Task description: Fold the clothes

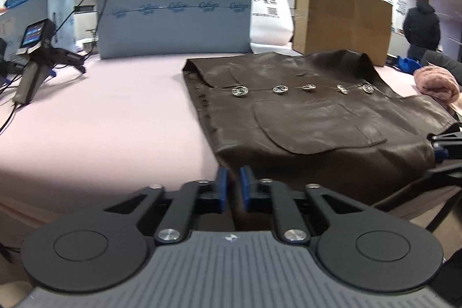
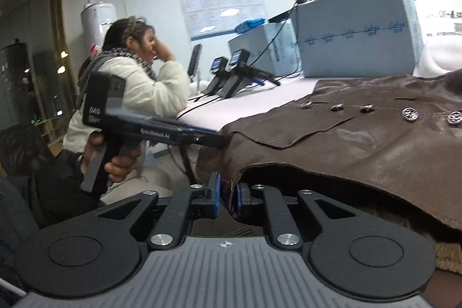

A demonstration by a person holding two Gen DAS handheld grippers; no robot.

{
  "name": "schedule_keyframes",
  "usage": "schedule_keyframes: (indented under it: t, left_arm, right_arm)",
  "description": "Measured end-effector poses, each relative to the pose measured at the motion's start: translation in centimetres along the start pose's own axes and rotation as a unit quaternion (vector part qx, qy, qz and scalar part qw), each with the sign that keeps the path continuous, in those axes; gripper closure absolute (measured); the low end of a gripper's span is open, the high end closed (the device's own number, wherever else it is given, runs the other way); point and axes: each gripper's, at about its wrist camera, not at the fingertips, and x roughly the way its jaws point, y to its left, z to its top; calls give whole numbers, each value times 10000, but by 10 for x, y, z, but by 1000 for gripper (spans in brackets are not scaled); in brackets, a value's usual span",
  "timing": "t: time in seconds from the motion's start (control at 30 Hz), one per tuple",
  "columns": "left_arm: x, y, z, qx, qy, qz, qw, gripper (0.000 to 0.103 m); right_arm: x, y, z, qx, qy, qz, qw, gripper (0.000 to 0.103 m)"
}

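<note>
A: Which step is this?

B: The start of a fold, I'd say. The brown leather jacket (image 1: 317, 117) lies buttoned and flat on the pink surface (image 1: 101, 120), its near edge hanging just over the front.

A: And the jaws?

B: The left gripper (image 1: 234, 184) has its jaws nearly together at the jacket's near corner; whether the pads really pinch leather there I cannot tell. The right gripper (image 2: 226, 197) has its jaws a little apart, the hem hanging between them and not clearly pressed (so no firm hold yet).

A: So next?

B: Probably the right jaws clamp on the hem, then both lift it and carry it over toward the buttons (image 1: 280, 89).

A: Anything in the way?

B: The blue foam block (image 1: 173, 10) and cardboard box (image 1: 340, 19) stand behind the jacket, spare grippers (image 2: 228, 77) to the side. A pink cloth (image 1: 436, 85) lies beside the collar. A seated person (image 2: 135, 82) is well apart.
</note>
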Motion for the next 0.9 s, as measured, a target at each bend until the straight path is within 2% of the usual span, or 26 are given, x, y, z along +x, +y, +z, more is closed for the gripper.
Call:
schedule_keyframes:
  t: [0.03,0.1,0.27,0.33,0.4,0.43,0.5,0.53,0.57,0.67,0.7,0.73,0.8,0.9]
  left_arm:
    - [0,2,0,-26,17,-9,10000,99]
    - [0,4,0,-31,38,-7,10000,99]
    - [3,-5,1,286,80,199,9994,96]
    - [0,-4,5,366,180,329,9986,96]
    - [-10,8,16,169,230,403,9988,91]
    - [-15,15,23,73,160,344,9993,83]
    - [-21,23,37,-81,4,310,9995,56]
    - [-22,27,48,-178,-90,288,9994,30]
    - [-18,29,65,-261,-158,236,9993,16]
    - [7,25,95,-406,-169,74,9990,17]
    - [15,23,104,-448,-163,24,9989,17]
    - [25,19,111,-467,-112,-4,9988,17]
    - [62,9,130,-494,138,49,9987,18]
    - [106,1,144,-575,462,200,9971,20]
  right_arm:
    - [-4,1,1,-12,-67,-57,10000,57]
    - [-14,3,2,-145,-190,-177,9996,57]
    - [-62,2,12,-284,-719,-912,9928,55]
    - [-79,-2,17,-276,-927,-1144,9887,48]
    - [-100,-12,31,-186,-1187,-1728,9776,46]
    - [-102,-19,39,-85,-1181,-1921,9742,42]
    - [-102,-33,53,150,-1102,-2230,9684,36]
    - [-99,-40,59,274,-1041,-2318,9668,34]
    - [-93,-54,68,544,-916,-2472,9631,34]
    - [-68,-110,92,1794,-682,-2776,9413,34]
    - [-60,-132,95,2300,-727,-2735,9311,35]
    - [-54,-143,95,2539,-772,-2691,9258,36]
    - [-43,-155,88,2759,-869,-2637,9202,37]
    - [-31,-159,71,2901,-892,-2540,9184,38]
